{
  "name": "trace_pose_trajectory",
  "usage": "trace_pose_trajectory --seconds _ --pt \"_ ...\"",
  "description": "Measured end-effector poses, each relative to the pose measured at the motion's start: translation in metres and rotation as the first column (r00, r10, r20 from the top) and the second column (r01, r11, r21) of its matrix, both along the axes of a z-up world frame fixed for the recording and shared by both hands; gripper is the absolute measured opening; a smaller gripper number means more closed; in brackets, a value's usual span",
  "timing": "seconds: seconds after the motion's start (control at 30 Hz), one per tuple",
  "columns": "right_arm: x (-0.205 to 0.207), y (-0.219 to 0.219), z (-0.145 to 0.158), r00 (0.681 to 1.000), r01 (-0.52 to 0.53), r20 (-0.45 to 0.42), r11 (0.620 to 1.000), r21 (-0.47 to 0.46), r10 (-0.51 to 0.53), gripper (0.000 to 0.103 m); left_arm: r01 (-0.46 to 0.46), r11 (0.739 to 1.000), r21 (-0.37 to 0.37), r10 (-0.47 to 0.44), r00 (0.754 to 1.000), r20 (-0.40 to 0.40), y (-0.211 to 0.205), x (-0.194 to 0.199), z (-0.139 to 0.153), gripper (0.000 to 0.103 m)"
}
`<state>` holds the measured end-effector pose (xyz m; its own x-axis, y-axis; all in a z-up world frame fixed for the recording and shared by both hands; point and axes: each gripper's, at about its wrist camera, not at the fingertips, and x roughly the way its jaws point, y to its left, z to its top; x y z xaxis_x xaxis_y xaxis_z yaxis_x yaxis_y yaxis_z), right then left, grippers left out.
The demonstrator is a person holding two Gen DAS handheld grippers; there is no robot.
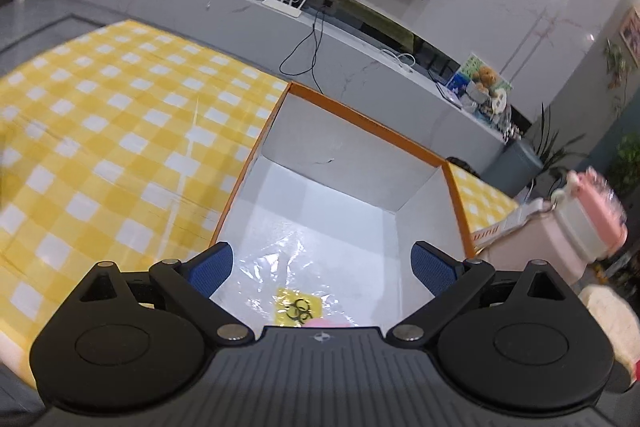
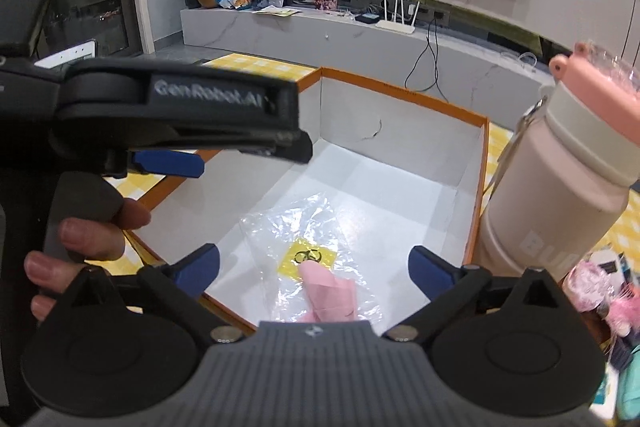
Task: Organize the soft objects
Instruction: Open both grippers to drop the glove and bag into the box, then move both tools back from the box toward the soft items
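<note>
Packet [image 2: 320,267], clear plastic with pink soft item inside, lies on floor of orange-rimmed box [image 2: 404,93]: one item stowed. Right gripper [image 2: 314,267] above it, jaws wide, empty. Left gripper [image 1: 322,267] likewise spread, holding nothing. More soft items [image 2: 600,291] wait at right. Pink-capped bottle [image 2: 560,187] crowds box's right wall.

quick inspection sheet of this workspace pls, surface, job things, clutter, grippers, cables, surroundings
surface: yellow checked tablecloth.
job's things: clear plastic bag with a pink soft item lying in the orange-rimmed box.
clutter: pink-capped bottle beside the box; mixed items at far right.
grippers: left gripper open, empty; right gripper open, empty, above the bag.
cables: black cable hanging from the router.
surroundings: TV, marble shelf, plants.
</note>
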<state>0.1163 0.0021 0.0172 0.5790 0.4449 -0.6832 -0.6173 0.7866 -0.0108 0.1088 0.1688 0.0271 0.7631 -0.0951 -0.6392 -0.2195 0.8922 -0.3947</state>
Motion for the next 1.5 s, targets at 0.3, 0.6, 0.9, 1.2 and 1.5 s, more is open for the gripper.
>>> trace_pose_trajectory --seconds 0.3,0.6,0.9,1.2,1.5 --pt "-0.013 -0.008 0.01 0.998 -0.024 0.061 0.999 -0.048 0.027 0.1 0.061 0.991 0.121 -0.063 0.998 0.014 -0.024 -0.008 0.01 0.103" --pt "-0.034 -0.069 0.039 0.99 0.081 0.116 0.996 0.033 -0.085 0.1 0.149 0.976 0.159 -0.164 0.983 0.085 -0.056 -0.032 0.028 0.103" --pt "-0.056 -0.138 0.053 0.959 0.244 0.127 0.966 0.091 -0.254 0.1 0.273 0.957 0.102 -0.283 0.954 0.103 -0.107 -0.061 0.021 0.103" --pt "-0.059 -0.216 0.029 0.9 0.423 0.085 0.904 0.065 -0.427 0.1 0.386 0.914 0.129 -0.396 0.916 0.069 -0.169 -0.079 -0.003 0.103" --pt "-0.005 -0.283 -0.029 0.803 0.594 -0.182 0.791 0.149 -0.568 0.1 0.513 0.838 0.188 -0.524 0.852 0.01 -0.228 -0.074 -0.034 0.103"
